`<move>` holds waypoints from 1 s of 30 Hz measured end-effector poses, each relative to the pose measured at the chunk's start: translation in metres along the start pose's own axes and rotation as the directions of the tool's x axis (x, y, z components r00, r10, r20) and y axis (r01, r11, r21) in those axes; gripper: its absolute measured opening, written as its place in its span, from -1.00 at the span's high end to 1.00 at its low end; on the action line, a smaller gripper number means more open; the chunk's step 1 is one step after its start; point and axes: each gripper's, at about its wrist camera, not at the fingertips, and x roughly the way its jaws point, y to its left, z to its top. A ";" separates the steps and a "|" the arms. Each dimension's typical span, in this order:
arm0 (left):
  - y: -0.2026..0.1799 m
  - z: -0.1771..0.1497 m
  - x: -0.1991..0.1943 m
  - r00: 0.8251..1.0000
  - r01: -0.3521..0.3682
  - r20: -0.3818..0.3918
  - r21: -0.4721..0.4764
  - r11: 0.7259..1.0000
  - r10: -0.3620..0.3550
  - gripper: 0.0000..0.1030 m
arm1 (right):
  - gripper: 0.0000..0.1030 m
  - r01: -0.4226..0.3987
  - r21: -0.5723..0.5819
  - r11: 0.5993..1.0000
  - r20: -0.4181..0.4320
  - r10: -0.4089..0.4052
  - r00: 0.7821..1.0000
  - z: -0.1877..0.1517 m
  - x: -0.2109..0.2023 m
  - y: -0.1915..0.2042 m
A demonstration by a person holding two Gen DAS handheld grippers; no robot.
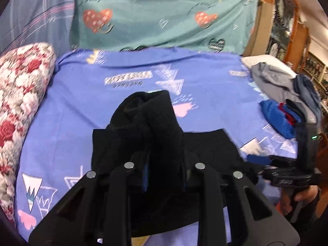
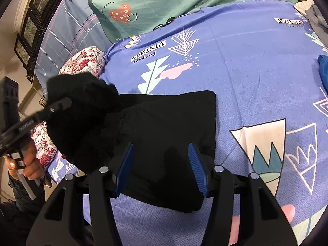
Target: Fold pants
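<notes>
The black pants lie partly flat on the blue printed bedsheet. My left gripper is shut on a bunched end of the pants and holds it raised above the flat part. Seen from the right wrist, that left gripper sits at the left with the lifted fabric draped over its tip. My right gripper hovers over the near edge of the flat part, its blue pads spread apart and gripping nothing. The right gripper also shows at the right edge of the left wrist view, blurred.
A floral pillow lies along the left of the bedsheet. A teal heart-print cover rises behind it. A pile of grey, blue and red clothes sits at the right. Framed pictures hang on the wall.
</notes>
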 end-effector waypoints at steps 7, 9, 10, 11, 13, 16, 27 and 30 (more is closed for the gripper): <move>-0.032 -0.015 0.049 0.983 0.117 -0.148 0.033 0.993 -0.111 0.47 | -0.07 -0.004 0.009 1.000 -0.006 0.004 1.000 0.000 0.000 -0.005; -0.036 -0.022 0.067 0.965 0.159 -0.217 0.023 0.987 -0.151 0.36 | -0.07 0.000 0.011 1.000 -0.006 0.000 1.000 0.000 -0.002 -0.007; -0.037 -0.024 0.071 0.959 0.171 -0.232 0.010 0.985 -0.164 0.33 | -0.07 0.005 0.014 1.000 -0.007 -0.005 1.000 0.000 -0.002 -0.008; -0.037 -0.026 0.075 0.952 0.182 -0.248 -0.002 0.983 -0.177 0.21 | -0.07 0.008 0.015 1.000 -0.009 -0.008 1.000 0.001 -0.002 -0.008; -0.037 -0.027 0.076 0.929 0.250 -0.269 -0.044 0.967 -0.253 -0.38 | -0.09 0.009 0.018 1.000 -0.011 -0.009 1.000 0.001 -0.002 -0.009; -0.031 -0.025 0.065 0.912 0.312 -0.249 -0.092 0.946 -0.325 -0.68 | -0.22 0.013 0.024 1.000 -0.002 -0.013 1.000 0.002 -0.003 -0.009; 0.049 -0.014 0.006 0.978 0.181 -0.074 -0.185 0.966 -0.198 -0.77 | -0.33 -0.027 0.001 1.000 0.055 0.027 0.998 0.017 -0.007 0.012; 0.072 -0.023 0.009 0.990 0.088 -0.089 -0.206 0.975 -0.108 -0.77 | -0.33 -0.063 -0.067 0.996 0.042 0.066 0.997 0.022 -0.002 0.032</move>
